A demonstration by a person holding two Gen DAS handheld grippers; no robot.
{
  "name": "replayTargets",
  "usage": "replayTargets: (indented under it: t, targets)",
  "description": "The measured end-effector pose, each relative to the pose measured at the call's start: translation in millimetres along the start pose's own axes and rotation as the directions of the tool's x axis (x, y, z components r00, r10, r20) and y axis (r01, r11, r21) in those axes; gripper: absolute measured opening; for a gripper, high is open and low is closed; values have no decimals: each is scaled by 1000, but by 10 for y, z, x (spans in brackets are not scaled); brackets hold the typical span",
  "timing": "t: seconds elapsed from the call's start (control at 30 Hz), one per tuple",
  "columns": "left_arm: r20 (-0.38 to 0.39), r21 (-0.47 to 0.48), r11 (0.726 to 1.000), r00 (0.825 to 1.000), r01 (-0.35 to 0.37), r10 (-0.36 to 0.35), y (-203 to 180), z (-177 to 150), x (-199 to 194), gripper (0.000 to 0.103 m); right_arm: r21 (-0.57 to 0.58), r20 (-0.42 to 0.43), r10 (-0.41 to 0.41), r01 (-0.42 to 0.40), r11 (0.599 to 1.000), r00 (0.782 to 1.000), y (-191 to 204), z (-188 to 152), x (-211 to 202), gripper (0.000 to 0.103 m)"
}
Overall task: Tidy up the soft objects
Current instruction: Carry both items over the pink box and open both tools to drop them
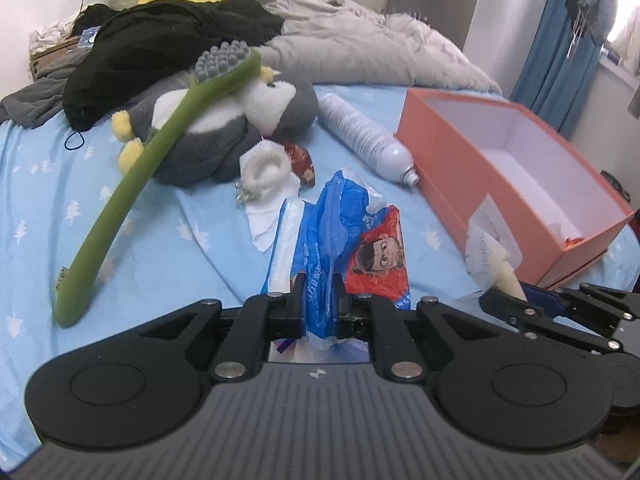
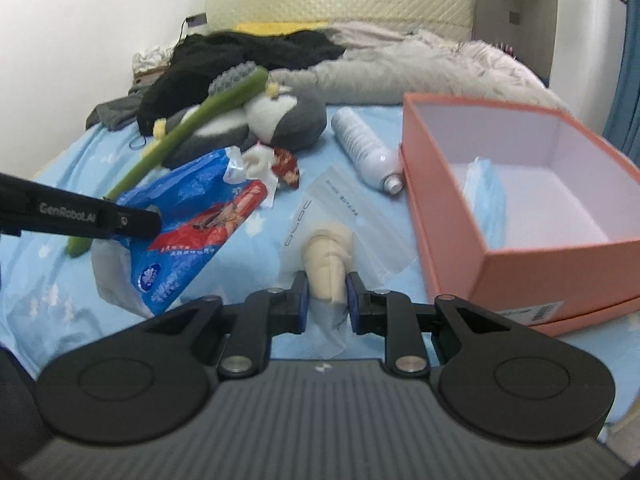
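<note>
My left gripper [image 1: 319, 294] is shut on a blue and red plastic bag [image 1: 340, 236] and holds it over the blue bed sheet; the bag also shows in the right wrist view [image 2: 192, 236]. My right gripper [image 2: 327, 294] is shut on a clear zip bag [image 2: 340, 208] with a cream soft item [image 2: 330, 264] inside. An open orange box [image 2: 520, 216] stands to the right; a light blue packet [image 2: 484, 188] lies in it. A grey plush penguin [image 1: 224, 128], a green long-handled brush [image 1: 156, 148] leaning on it, and white socks [image 1: 268, 176] lie beyond.
A white spray can [image 1: 366, 140] lies between the penguin and the box [image 1: 520, 184]. Black clothes [image 1: 160, 48] and a grey blanket [image 1: 380, 44] fill the far part of the bed. A blue curtain [image 1: 560, 52] hangs at the right.
</note>
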State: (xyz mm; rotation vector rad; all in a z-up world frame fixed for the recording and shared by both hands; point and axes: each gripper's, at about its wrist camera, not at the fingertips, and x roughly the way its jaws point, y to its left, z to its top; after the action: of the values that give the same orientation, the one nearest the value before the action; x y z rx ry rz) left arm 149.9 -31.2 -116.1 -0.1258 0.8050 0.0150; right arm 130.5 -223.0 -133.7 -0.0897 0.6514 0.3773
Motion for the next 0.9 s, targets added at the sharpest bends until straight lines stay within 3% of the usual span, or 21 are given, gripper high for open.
replayTargets:
  t: [0.47, 0.9]
  targets:
    - [114, -20, 997, 990, 79, -77, -319, 415, -383, 13, 0, 161, -45, 45, 999, 986, -170, 534, -592, 24]
    - [207, 44, 981, 959, 187, -192, -905, 1158, -453, 13, 81, 264, -159, 142, 987, 951, -742, 1117, -782, 24]
